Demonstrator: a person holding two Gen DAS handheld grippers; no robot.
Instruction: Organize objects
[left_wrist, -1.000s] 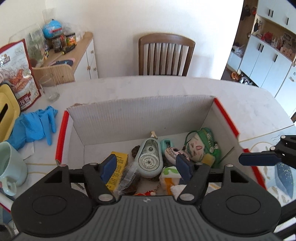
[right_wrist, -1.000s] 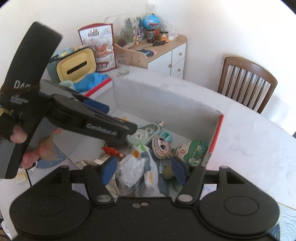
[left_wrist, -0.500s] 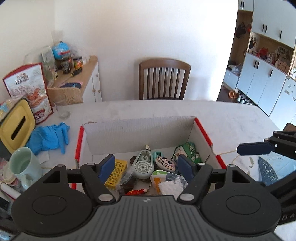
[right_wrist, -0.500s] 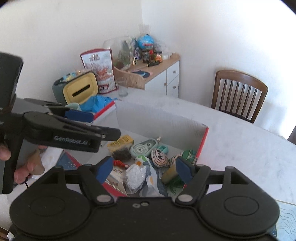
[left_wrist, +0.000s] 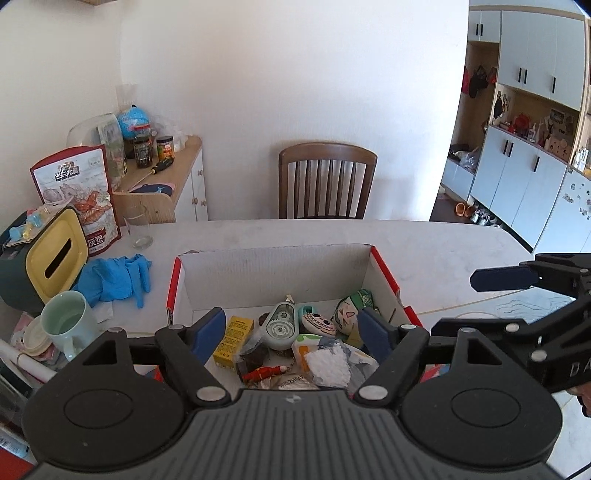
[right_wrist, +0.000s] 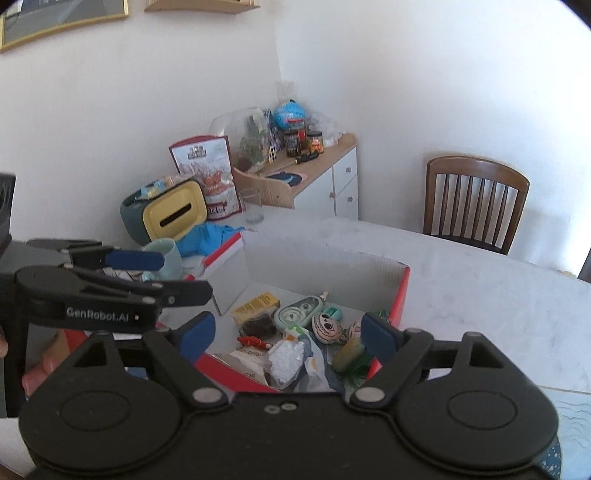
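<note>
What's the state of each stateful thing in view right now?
left tool: open, nothing between its pads, jaws just been opening
right tool: open, empty, jaws just been opening
cardboard box: open-topped, small items inside
mint mug: upright, on the table
drinking glass: upright, looks empty
tissue box: tilted, slot facing the camera
snack bag: standing upright
blue gloves: crumpled on the table
</note>
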